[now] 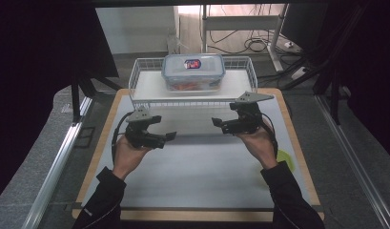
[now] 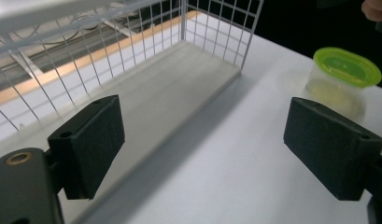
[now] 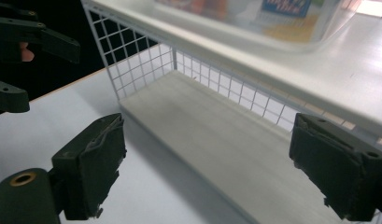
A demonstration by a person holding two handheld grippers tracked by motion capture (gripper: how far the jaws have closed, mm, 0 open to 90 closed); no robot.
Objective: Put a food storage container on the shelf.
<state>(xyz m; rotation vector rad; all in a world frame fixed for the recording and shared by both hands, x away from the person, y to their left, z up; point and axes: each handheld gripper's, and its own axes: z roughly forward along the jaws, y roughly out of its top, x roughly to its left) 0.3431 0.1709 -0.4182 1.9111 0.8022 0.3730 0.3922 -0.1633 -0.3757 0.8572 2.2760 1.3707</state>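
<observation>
A white wire rack [image 1: 144, 67] stands at the back of the table. On its top shelf rests a clear food box [image 1: 193, 71] with a blue-rimmed lid and a label. My left gripper [image 1: 165, 128] hovers in front of the rack's left part and points right, open with nothing between its pads. My right gripper [image 1: 218, 125] faces it from the right, also open and empty. In the left gripper view the jaws [image 2: 209, 144] frame the rack's lower board [image 2: 179, 88]. In the right gripper view the jaws [image 3: 212, 163] frame the same board [image 3: 226, 130], with the food box [image 3: 254, 18] above.
A small clear cup with a green lid [image 2: 346, 74] stands on the white mat, near the right forearm [image 1: 287, 160]. The mat [image 1: 202, 171] lies on a wood-edged table. The left gripper [image 3: 20, 60] appears at the upper left of the right gripper view.
</observation>
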